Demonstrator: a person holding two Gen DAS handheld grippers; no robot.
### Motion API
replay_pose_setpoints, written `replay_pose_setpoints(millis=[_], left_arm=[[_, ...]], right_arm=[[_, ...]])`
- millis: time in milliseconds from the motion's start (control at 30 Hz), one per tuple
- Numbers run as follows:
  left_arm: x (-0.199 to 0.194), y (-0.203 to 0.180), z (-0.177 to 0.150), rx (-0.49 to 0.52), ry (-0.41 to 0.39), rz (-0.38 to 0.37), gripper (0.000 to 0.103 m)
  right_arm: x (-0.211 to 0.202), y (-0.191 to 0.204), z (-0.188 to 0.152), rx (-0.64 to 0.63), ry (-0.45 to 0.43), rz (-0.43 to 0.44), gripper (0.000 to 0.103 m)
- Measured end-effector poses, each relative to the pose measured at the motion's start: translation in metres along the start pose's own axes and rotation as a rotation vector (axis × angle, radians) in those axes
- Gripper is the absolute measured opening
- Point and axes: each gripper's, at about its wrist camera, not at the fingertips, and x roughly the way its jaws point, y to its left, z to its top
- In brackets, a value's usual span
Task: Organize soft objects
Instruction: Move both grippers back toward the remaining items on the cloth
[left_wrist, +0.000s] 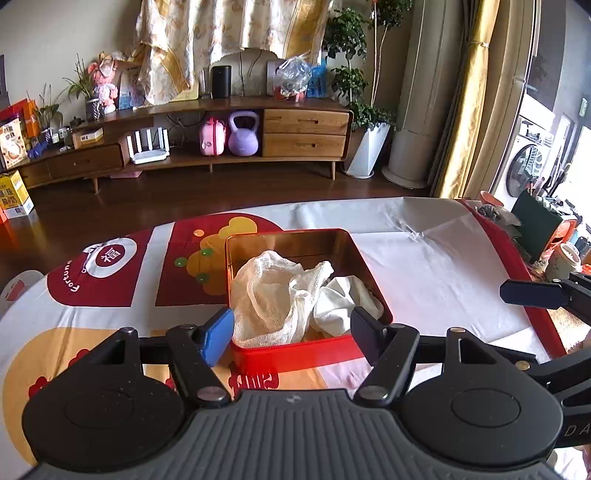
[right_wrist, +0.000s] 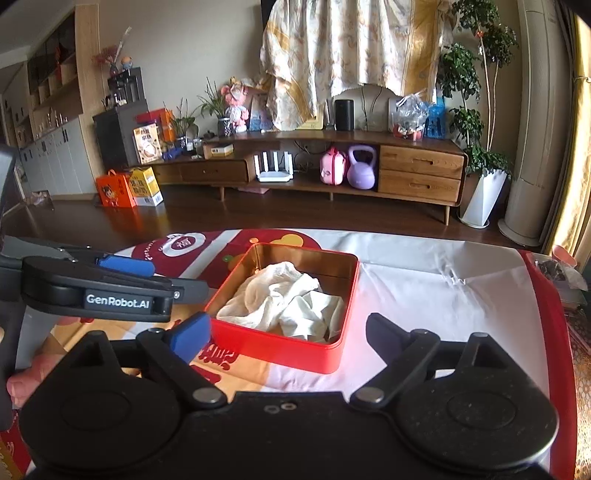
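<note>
Basically both tools are idle. Left gripper (left_wrist: 291, 328), bottom centre of its own view, has its jaws spread wide w/ nothing between them; the blue pad (left_wrist: 216, 339) sits just outside the near-left corner of the red tin (left_wrist: 295, 352), the dark pad overlaps the near rim on the right side. Can't tell if either pad touches the metal. Right gripper (right_wrist: 284, 332), bottom centre of the right wrist view, is likewise spread and empty, jaws either side of the tin's near corner; in the left view only one of its dark fingers pokes in at the right edge, mid height.

Progress, judging from how things lie: prob. near done. No loose soft item shows on the tablecloth (left_wrist: 424, 266) in either view, though the far right edge of the table is cluttered and hard to read.

Containers: one open square tin, red outside, gold inside, no lid in sight, at frame centre in both views. Inside: a crumpled cream mesh cloth (left_wrist: 269, 291) filling the left and middle, heaped about to rim level, and a smoother white cloth (left_wrist: 340, 299) bunched at the right, touching the mesh one. Neither hangs over the rim as far as I can see.

Left to do, my guess: tamp or fold contents, maybe find a lid.
</note>
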Motion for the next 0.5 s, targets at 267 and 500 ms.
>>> replay_pose_setpoints(millis=[267, 500], left_arm=[[-0.039, -0.007, -0.017, 0.021, -0.045, -0.003, 0.078], [-0.061, -0.008, -0.039, 0.025, -0.057, -0.017, 0.082]], right_arm=[[-0.028, 0.008, -0.015, 0.022, -0.033, -0.004, 0.099], [-0.049, 0.012, -0.034, 0.049, -0.05, -0.013, 0.103]])
